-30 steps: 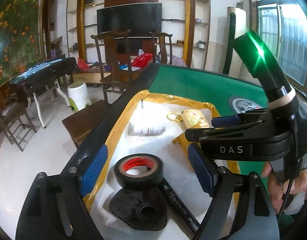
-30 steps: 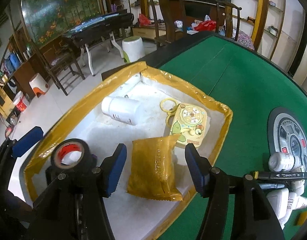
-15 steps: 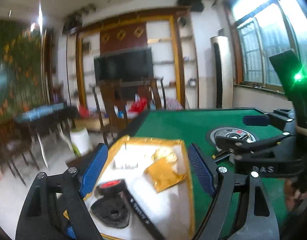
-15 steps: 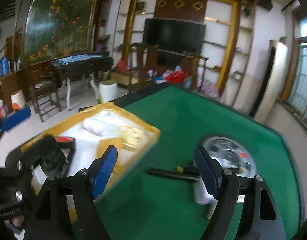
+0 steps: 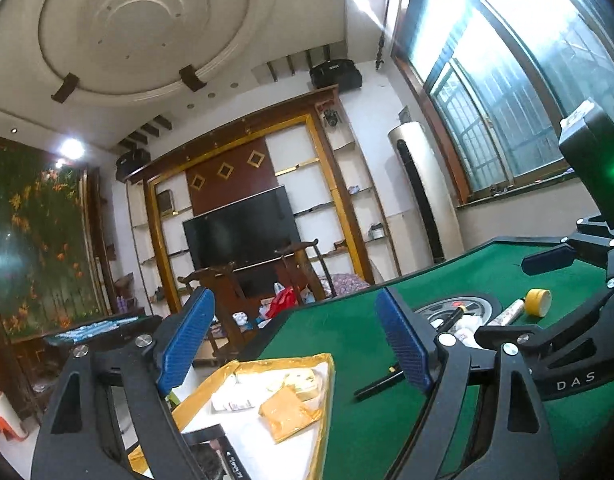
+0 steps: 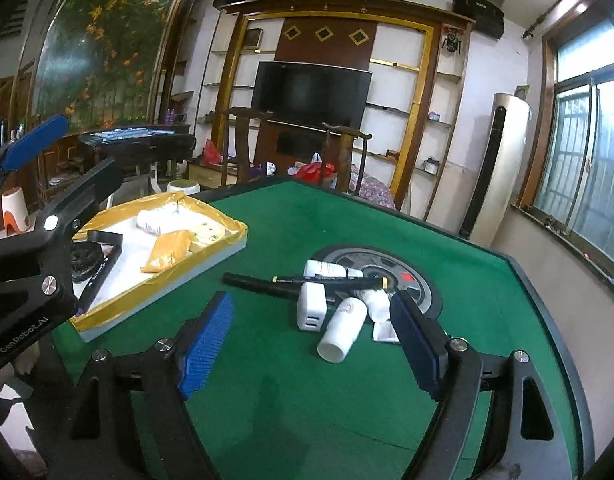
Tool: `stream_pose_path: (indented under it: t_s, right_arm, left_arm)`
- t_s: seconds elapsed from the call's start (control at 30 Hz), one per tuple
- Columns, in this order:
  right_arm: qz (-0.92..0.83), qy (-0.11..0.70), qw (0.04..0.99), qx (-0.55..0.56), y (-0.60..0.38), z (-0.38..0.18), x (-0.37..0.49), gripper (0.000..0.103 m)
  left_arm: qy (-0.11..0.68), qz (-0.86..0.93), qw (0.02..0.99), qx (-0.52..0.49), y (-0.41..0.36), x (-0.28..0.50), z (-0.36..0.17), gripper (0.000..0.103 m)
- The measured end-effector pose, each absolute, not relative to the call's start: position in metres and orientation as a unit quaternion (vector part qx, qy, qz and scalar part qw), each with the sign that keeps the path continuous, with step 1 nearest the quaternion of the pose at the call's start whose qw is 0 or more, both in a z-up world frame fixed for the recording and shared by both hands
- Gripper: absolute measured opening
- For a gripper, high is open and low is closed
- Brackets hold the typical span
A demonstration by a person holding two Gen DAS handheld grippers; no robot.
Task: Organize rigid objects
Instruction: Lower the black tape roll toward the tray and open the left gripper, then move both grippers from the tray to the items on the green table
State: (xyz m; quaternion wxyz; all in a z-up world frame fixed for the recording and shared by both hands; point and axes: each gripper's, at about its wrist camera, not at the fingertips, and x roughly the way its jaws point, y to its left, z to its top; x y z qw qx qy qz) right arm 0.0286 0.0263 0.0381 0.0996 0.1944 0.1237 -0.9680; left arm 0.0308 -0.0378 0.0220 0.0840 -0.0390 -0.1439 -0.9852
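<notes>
Ahead of my right claw [image 6: 311, 344], a little apart from it, a pile of small things lies on the green counter [image 6: 291, 400]: a white bottle [image 6: 342, 334], a white charger [image 6: 312, 306] and a black pen [image 6: 299, 284]. This claw has just been opening; now it is wide apart and empty. My left claw [image 5: 295, 342] is also apart, holding nothing. The pen lies across my view, from left to right; the bottle lies with its flat end toward me.

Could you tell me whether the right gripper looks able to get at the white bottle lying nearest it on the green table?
Probably yes. The right gripper is open and empty, and the white bottle lies just ahead between its fingers' lines, open green table before it; only the white charger crowds its left side.
</notes>
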Motion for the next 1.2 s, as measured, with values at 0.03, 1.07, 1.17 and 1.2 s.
stream_pose_path:
  t_s: [0.03,1.07,1.17,1.2]
  right_arm:
    - [-0.969,0.125,0.096,0.188,0.027,0.038,0.032,0.076]
    - [-0.987,0.156,0.024,0.026,0.035,0.041,0.095,0.088]
    - [-0.987,0.157,0.022,0.028,0.037,0.041,0.095,0.088]
    - [-0.987,0.158,0.021,0.029,0.037,0.04,0.095,0.088]
  left_arm:
    - [-0.147,-0.984,0.086,-0.041,-0.039,0.031,0.022,0.084]
    - [-0.159,-0.984,0.075,-0.042,-0.017,0.037,0.02,0.084]
    - [-0.159,-0.984,0.074,-0.041,-0.016,0.037,0.02,0.084]
    - [-0.16,-0.984,0.075,-0.04,-0.016,0.036,0.02,0.084]
